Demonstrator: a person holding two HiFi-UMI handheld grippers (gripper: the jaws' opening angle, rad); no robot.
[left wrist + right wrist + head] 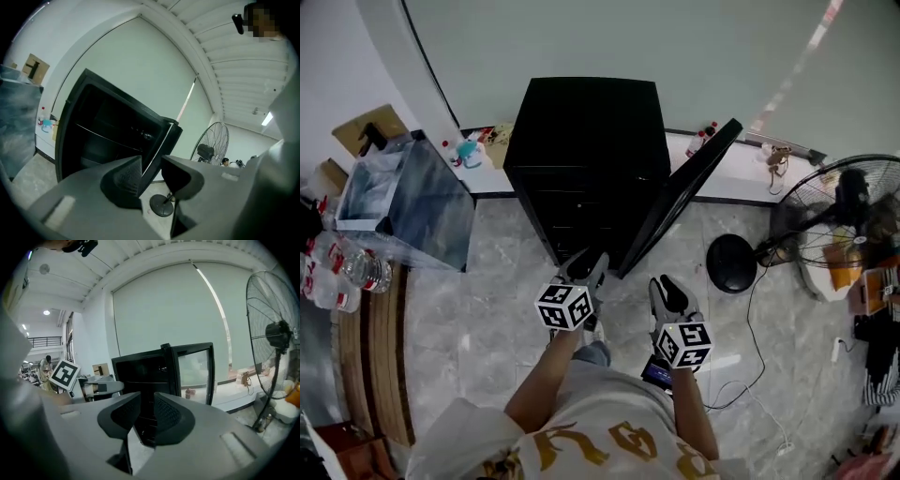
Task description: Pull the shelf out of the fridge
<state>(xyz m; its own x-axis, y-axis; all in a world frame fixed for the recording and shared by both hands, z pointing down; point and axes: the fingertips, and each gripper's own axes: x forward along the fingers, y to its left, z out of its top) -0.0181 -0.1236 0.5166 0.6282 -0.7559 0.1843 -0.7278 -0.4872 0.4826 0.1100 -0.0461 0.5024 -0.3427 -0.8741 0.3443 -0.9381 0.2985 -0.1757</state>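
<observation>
Two tongs, neither gripping anything: left gripper (151, 164) with jaws parted around empty air, right gripper (147, 411) with only a narrow slit between its pads, both held in front of the black fridge (581, 141) with its door (680, 192) swung wide. Judged to be the approach step, with the shelf (107, 137) seated across the dark interior, well apart from either gripper and not yet touched. Next, probably: reach in past the door, line one gripper's parted jaws up with the shelf's front edge, close on it, then draw straight out and level to avoid jamming.
</observation>
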